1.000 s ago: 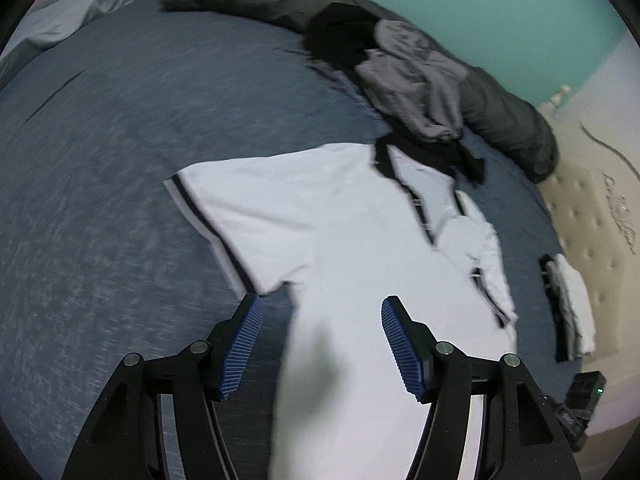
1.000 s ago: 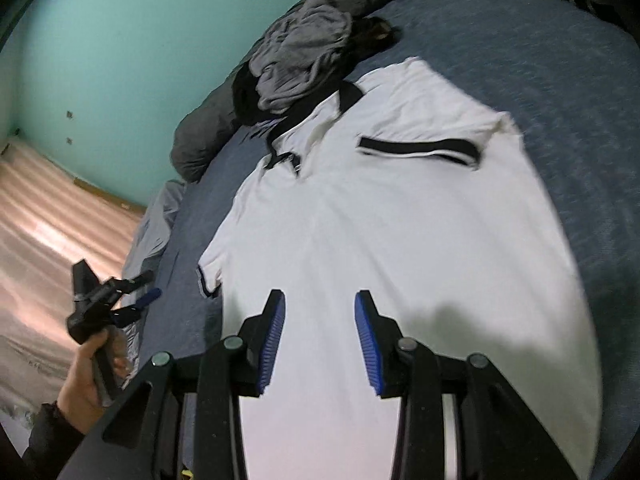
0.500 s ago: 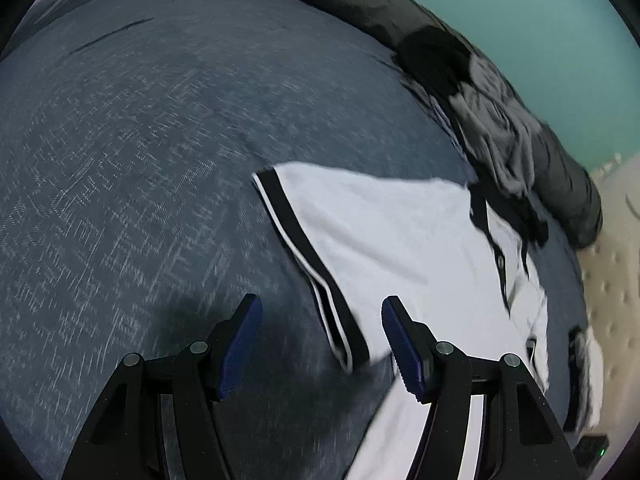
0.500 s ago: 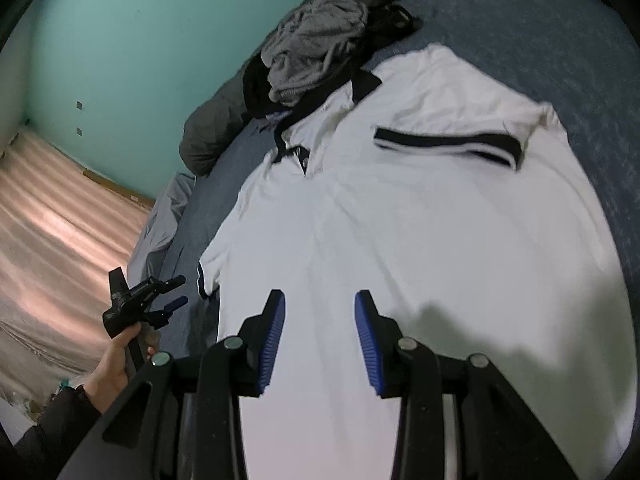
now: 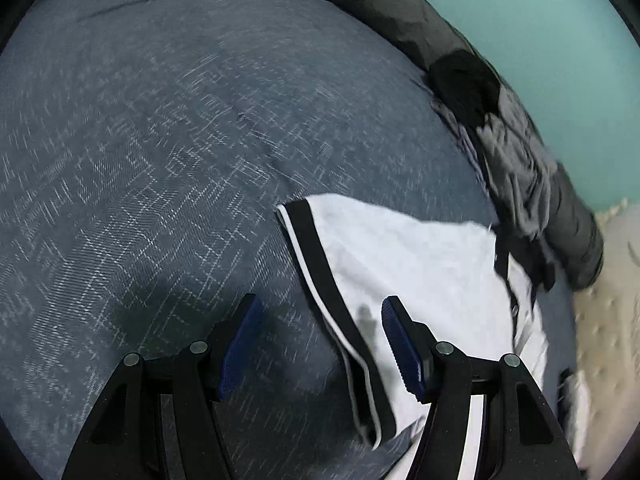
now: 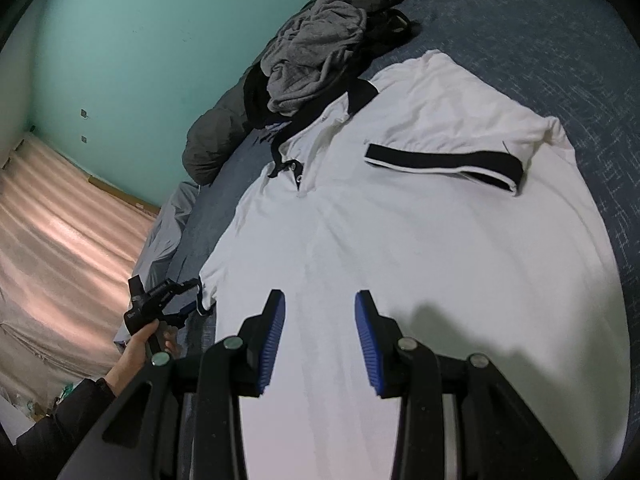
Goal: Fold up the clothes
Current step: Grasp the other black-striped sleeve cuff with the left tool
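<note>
White polo shirt (image 6: pixel 420 240) lies spread flat, front up, on the blue-grey bed (image 5: pixel 160 140). One sleeve is folded in across the chest, its black cuff band (image 6: pixel 440 160) on top. The other sleeve lies out flat near the bed edge.

Left tongs (image 5: pixel 320 344): wide open, empty, low over the out-flat sleeve's black-and-white cuff (image 5: pixel 332 300); the cuff runs between the fingers, one pad over bare bed, the other over white fabric. Contact: can't tell.

Right tongs (image 6: pixel 320 344): open, empty, above the lower body of the shirt.

Grey and black clothes pile (image 6: pixel 316 64) sits by the collar, against a dark bolster (image 5: pixel 380 4).
</note>
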A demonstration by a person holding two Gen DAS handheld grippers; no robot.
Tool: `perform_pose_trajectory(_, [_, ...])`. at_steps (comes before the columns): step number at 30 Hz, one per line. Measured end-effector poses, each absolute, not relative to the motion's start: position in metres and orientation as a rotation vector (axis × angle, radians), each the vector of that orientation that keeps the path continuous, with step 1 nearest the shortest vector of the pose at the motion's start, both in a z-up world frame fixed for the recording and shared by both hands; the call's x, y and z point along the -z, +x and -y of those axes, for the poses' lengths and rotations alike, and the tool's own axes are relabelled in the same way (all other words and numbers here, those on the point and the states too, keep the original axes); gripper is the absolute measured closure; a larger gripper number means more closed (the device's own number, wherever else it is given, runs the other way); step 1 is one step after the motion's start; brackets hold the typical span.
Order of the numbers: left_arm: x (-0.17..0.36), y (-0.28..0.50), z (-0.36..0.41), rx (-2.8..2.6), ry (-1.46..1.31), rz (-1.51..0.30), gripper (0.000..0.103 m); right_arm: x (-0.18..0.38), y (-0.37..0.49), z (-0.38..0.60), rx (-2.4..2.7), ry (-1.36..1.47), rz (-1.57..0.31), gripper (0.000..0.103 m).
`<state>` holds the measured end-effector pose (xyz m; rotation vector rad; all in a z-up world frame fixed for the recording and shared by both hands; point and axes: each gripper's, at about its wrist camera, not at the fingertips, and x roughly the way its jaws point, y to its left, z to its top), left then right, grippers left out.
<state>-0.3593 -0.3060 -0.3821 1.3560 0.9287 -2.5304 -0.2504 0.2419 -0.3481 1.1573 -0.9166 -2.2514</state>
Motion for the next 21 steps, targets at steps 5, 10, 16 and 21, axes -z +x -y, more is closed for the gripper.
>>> perform_pose_trajectory(5, [0.387, -0.367, 0.31, 2.53, 1.333, -0.962, 0.054, 0.353, -0.254, -0.241, 2.239, 1.165, 0.921, 0.067])
perform_pose_trajectory(10, [0.387, -0.376, 0.299, 2.542, 1.362, -0.86, 0.078, 0.354, -0.256, -0.244, 2.23, 1.149, 0.944, 0.067])
perform_pose_trajectory(16, [0.374, -0.377, 0.291, 2.571, 1.359, -0.766, 0.098, 0.353, -0.257, -0.253, 2.242, 1.143, 0.964, 0.067])
perform_pose_trajectory(21, [0.352, -0.372, 0.283, 2.621, 1.341, -0.665, 0.098, 0.35, -0.257, -0.262, 2.257, 1.125, 0.986, 0.067])
